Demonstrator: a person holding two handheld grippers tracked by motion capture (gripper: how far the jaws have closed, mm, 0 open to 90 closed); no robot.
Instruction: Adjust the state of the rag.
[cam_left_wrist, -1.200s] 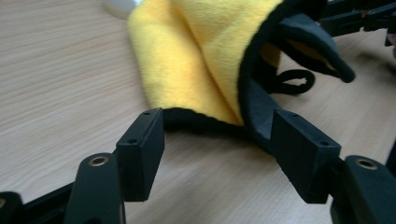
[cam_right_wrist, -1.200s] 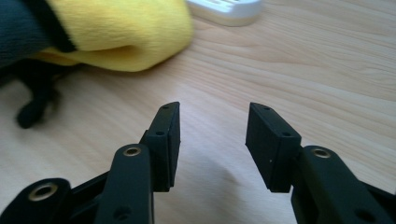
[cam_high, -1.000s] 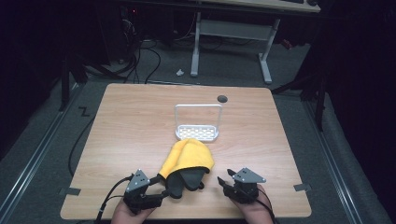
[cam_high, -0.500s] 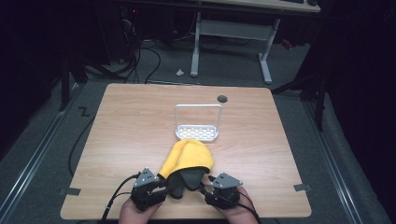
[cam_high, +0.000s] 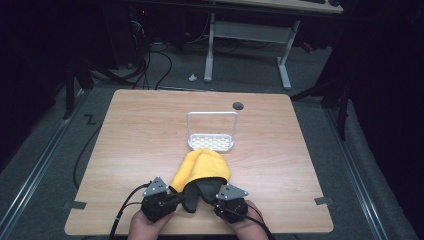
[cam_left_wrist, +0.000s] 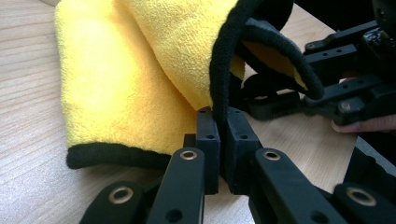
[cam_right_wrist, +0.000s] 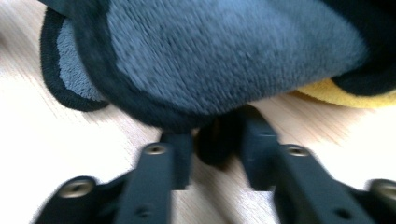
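- A light wooden table (cam_high: 140, 145) carries a white perforated tray (cam_high: 211, 141) with an upright wire-like frame, set just far of centre.
- A small dark round disc (cam_high: 238, 106) lies on the tabletop near the far edge, right of the tray and apart from it.
- Beyond the table, the dark floor holds cables and the white legs of another desk (cam_high: 245, 37).
- A yellow cloth (cam_high: 200, 167) with a dark grey reverse and black edging lies bunched at the near middle of the table, its far end just near of the tray without clearly touching it.
- In the left gripper view the cloth (cam_left_wrist: 135, 70) is folded over itself, yellow side out, with black hem running along its near edge on the wood.
- The left gripper (cam_high: 175, 196) sits at the cloth's near-left side; in its own view the left gripper (cam_left_wrist: 223, 122) has its jaws almost closed, pinching a black hem edge of the cloth that rises between them.
- The right gripper (cam_high: 212, 196) sits at the cloth's near-right side, close to the left one; it also appears across the left gripper view, with a fold of hem looped over it.
- In the right gripper view the right gripper (cam_right_wrist: 217, 135) shows a gap between its jaws, with the grey pile of the cloth (cam_right_wrist: 224, 51) draped over the tips; the blur there leaves it unclear whether any fabric is clamped.
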